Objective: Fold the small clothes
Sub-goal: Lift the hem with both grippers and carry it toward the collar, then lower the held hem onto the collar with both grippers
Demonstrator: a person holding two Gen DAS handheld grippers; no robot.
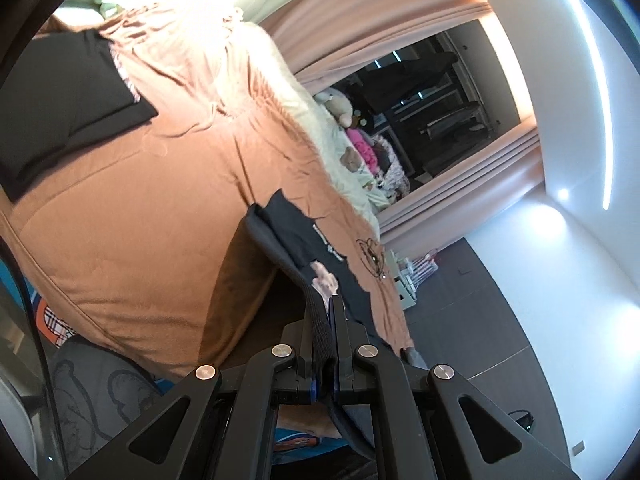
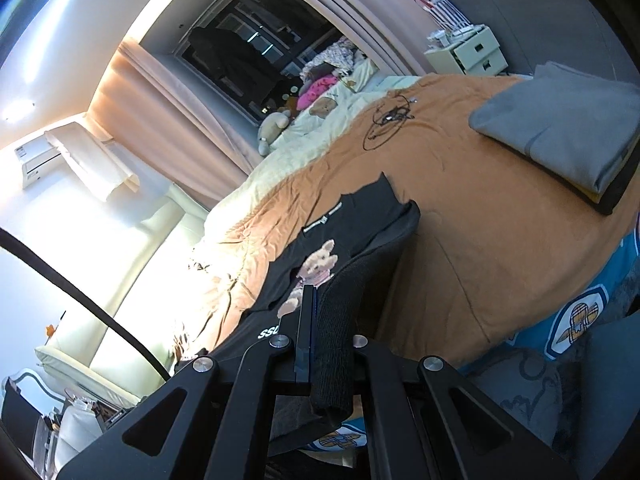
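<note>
Clearly the black T-shirt [image 2: 352,216] with a teddy bear print [image 2: 316,268] is lifted at its near edge, and its far part lies on the orange bed cover [image 2: 460,240]. Both grippers are closed on the ribbed hem of this shirt: the left gripper [image 1: 326,304] pinches it at one side, the right gripper [image 2: 316,296] at the other side. Farther on the bed cover from the T-shirt, a coiled black cable [image 2: 390,120] lies near the edge. A folded grey garment [image 2: 560,128] rests on the cover, well apart from the shirt. Beyond the cover, plush toys [image 2: 316,100] sit by the dark window [image 2: 248,52]
</note>
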